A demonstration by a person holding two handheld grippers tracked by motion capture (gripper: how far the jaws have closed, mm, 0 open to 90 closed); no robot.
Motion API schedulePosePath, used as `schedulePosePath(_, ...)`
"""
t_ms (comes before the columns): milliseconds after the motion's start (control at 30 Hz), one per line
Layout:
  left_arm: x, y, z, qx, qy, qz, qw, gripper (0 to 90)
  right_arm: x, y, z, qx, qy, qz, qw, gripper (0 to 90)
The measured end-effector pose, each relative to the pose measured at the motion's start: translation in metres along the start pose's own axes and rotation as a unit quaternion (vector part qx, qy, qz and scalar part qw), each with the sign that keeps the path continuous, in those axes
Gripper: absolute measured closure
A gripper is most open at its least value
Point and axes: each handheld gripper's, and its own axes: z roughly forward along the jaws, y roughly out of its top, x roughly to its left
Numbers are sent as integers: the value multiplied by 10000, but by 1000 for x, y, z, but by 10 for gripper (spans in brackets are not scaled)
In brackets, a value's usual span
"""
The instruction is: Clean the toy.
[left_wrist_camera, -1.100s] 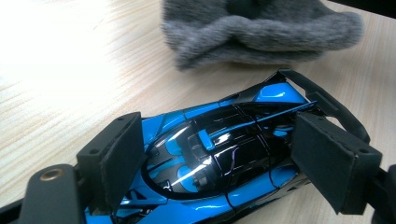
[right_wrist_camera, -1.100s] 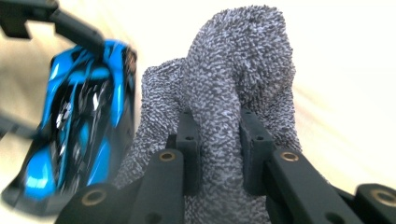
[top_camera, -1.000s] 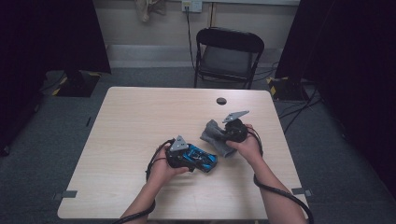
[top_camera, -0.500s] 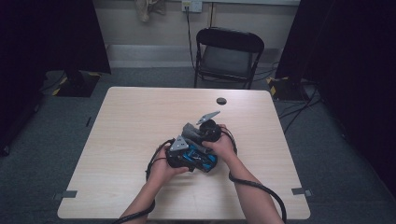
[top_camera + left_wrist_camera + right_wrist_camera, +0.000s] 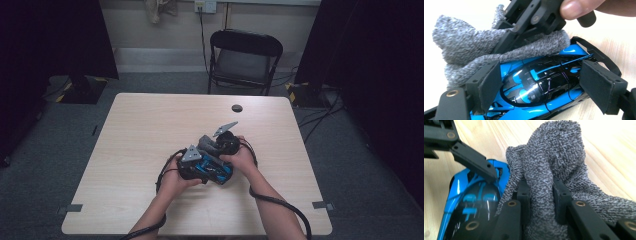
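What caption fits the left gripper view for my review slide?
Left gripper jaws straddle a blue toy car while the right gripper presses a grey cloth against its bodywork.

A glossy blue-and-black toy car (image 5: pixel 541 87) lies on the table, a grey terry cloth (image 5: pixel 559 170) draped against it

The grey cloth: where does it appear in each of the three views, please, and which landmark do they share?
High view: the grey cloth sits mid-table, between the two hands, just behind the blue toy car.
Left gripper view: upper left, draped over the car's far side, pinched by the right tongs.
Right gripper view: centre and right, bunched between the tongs' two jaws.
Shared landmark: the blue toy car, touching the cloth.
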Motion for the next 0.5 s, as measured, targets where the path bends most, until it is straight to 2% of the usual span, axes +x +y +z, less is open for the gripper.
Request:
schedulePosePath(267, 0, 0, 0, 10, 3, 14, 10000, 179, -3, -12, -12, 59, 6, -36, 10000, 725)
schedulePosePath(500, 0, 0, 0, 12, -3, 17, 10000, 179, -1, -26, -24, -10, -17, 39, 10000, 725)
